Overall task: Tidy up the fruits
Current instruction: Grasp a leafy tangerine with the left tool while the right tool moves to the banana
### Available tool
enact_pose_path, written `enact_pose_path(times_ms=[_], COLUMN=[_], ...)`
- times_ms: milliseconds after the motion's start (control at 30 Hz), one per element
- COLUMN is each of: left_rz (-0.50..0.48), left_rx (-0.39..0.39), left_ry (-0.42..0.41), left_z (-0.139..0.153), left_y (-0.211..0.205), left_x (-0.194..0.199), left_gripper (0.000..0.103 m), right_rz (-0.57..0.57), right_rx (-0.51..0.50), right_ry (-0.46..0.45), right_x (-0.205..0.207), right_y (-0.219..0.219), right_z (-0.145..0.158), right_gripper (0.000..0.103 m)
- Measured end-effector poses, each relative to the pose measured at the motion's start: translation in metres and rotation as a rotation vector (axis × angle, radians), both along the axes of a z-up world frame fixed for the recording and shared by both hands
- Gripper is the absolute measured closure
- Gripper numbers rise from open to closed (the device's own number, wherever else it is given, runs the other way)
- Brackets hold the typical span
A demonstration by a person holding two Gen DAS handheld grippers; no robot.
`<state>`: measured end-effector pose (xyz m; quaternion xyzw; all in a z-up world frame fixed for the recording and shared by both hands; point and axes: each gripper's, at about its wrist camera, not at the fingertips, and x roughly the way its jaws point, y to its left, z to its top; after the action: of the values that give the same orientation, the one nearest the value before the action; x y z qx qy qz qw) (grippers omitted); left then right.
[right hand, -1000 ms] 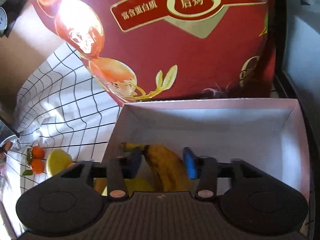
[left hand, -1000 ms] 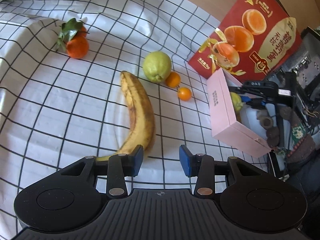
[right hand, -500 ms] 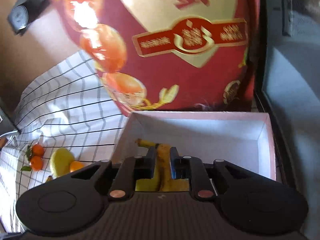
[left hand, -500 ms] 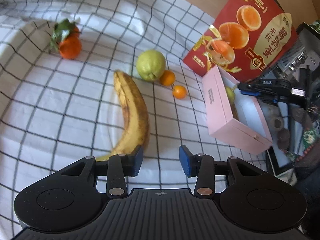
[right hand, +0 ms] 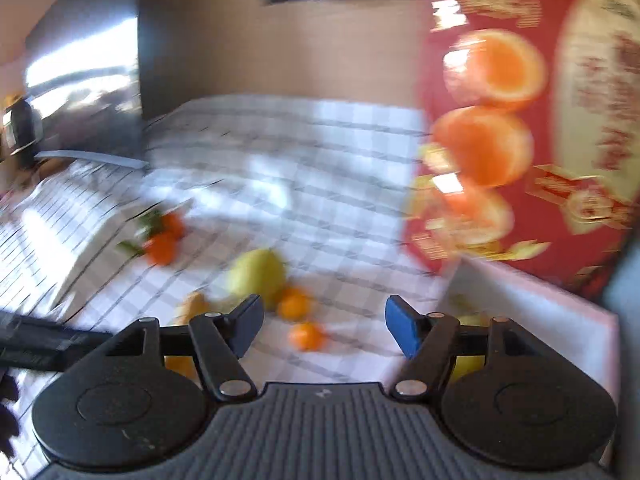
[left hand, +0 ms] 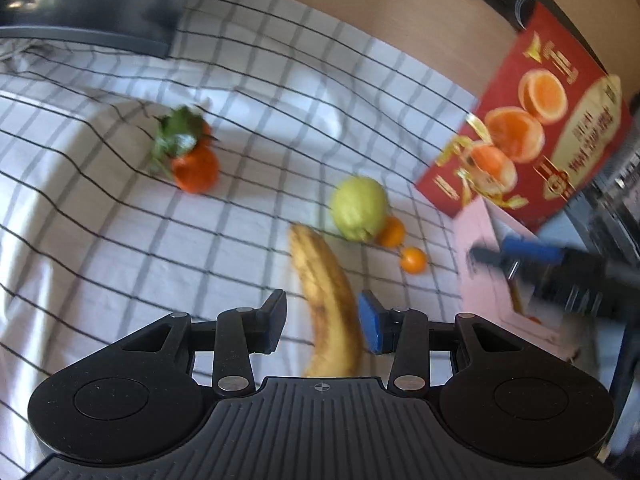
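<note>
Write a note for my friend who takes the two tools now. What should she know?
Left tool: open, the banana lying on the cloth between its fingers, not gripped.
Right tool: open and empty, jaws just opened, beside the pink box.
Done: some yellow fruit sits in the box.
Left on the checked cloth: the banana, the green fruit, two small oranges, and the leafy tangerines farther off.
</note>
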<state>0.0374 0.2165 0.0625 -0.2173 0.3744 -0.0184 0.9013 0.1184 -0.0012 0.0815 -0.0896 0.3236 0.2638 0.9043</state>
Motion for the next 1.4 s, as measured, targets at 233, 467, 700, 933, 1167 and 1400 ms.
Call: enact_pose_path(times_ms=[233,467,700,933,1167,1400], left_rz=[0.099,0.249,0.230,0.132,0.039,-0.026], left_rx=[0.076,0.083,0.107,0.185,0.110,0.029], left_ry=[-0.029,-0.007,0.063,0.054,0.059,0.074], left_z=[0.009,-0.001,-0.025,-0.028,-0.027,-0.029], left_y=[0.049,0.088,0.087,0.061,0.045,0.024], left_x=[0.026,0.089,0.116,0.109,0.062,0.016], left_gripper=[0.059,0.059,0.053,0.058,0.059,0.061], right_rz=[0.077,0.104,0.058,0.041,0.061,0.072], right_rx=[0.028,0.006,-0.021,-0.031,-0.031,-0.029], right_ry=[0.146,0.147,0.151,0.143,0.116,0.109], right_x=[-0.012,-0.032,-0.029,-0.034,-0.044,-0.048], right_y=[0.058,0.075,0.060,0.053,0.047,0.044], right_z=[-0.045,-0.053,-0.056,-0.058,-0.054,-0.052], right_gripper=[0.035,0.035,0.035,0.034,0.034,0.034])
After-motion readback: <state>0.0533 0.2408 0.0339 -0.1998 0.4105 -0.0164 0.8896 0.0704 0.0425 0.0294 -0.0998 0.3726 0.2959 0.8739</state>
